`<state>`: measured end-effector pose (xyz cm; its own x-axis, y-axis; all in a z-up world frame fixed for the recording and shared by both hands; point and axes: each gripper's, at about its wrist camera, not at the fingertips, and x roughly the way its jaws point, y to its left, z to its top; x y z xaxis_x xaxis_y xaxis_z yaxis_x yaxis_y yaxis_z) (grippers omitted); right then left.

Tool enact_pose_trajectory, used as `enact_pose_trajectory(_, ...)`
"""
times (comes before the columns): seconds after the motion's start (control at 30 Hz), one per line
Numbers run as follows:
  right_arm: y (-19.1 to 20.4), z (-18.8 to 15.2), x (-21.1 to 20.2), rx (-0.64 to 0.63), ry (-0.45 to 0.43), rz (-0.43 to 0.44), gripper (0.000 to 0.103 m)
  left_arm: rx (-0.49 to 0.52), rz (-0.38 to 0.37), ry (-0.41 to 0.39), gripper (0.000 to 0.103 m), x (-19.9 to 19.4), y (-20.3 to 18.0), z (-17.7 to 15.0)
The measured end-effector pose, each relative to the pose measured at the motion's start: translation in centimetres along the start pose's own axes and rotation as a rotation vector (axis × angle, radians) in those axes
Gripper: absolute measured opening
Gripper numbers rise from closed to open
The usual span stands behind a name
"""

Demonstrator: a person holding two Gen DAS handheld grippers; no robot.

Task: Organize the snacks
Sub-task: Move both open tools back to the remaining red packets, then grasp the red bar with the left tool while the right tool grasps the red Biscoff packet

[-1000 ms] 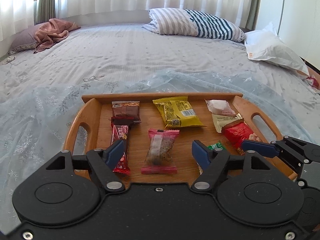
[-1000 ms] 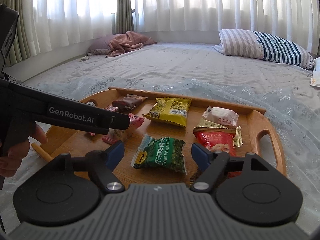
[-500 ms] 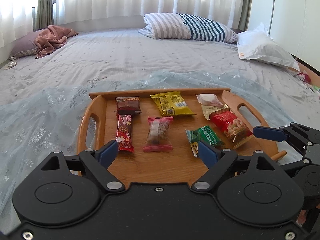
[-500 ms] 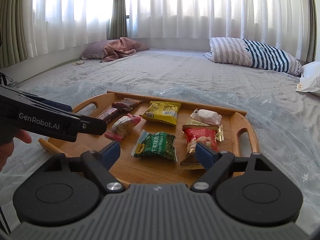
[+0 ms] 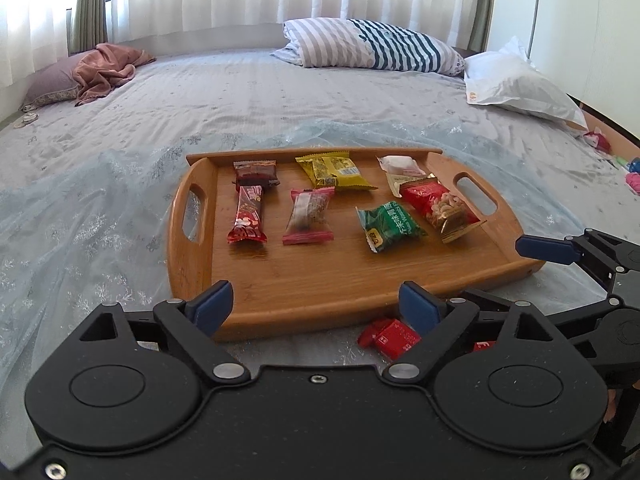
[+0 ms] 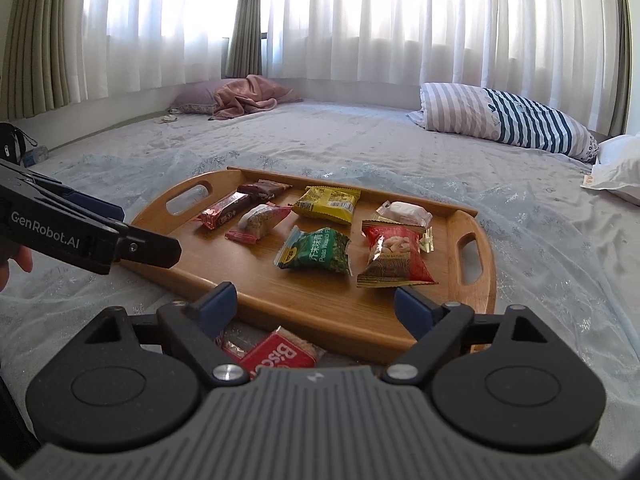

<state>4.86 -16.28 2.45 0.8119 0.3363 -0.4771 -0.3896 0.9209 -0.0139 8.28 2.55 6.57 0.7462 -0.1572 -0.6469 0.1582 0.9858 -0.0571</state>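
A wooden tray (image 5: 280, 284) lies on the bed and holds several snacks: a red bar (image 5: 248, 220), a brown bar (image 5: 256, 172), a pink packet (image 5: 310, 216), a yellow packet (image 5: 332, 170), a green pea packet (image 5: 388, 226), a red nut packet (image 5: 438, 204) and a white packet (image 5: 400, 164). My left gripper (image 5: 316, 306) is open and empty, just in front of the tray's near edge. My right gripper (image 6: 316, 304) is open and empty at the tray's near edge (image 6: 320, 316). Red biscuit packets (image 5: 390, 336) lie on the bed before the tray, also in the right wrist view (image 6: 276, 354).
A clear plastic sheet (image 5: 80, 208) covers the bed under the tray. A striped pillow (image 5: 372, 44), a white bag (image 5: 516, 88) and a pink blanket (image 5: 104, 68) lie far behind. Small items (image 5: 632, 176) sit at the right bed edge.
Both grippers have pulled back and up from the tray, which now shows whole and farther away. The red biscuit packets in front of the tray have come into view.
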Motion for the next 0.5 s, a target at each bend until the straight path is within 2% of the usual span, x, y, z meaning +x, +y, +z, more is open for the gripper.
enact_pose_trajectory(0.33,0.0,-2.5,-2.0,-0.003,0.015,0.005,0.093,-0.007,-0.062,0.07,0.089,-0.9,-1.2,-2.0)
enact_pose_trajectory(0.43,0.2,-3.3,-2.6,-0.012,0.02,0.014,0.093,-0.005,-0.083,0.092,0.078,-0.7,-1.9,-2.3)
enact_pose_trajectory(0.5,0.5,-3.8,-2.8,-0.021,0.026,0.021,0.089,-0.01,-0.103,0.111,0.059,-0.3,-2.3,-2.5)
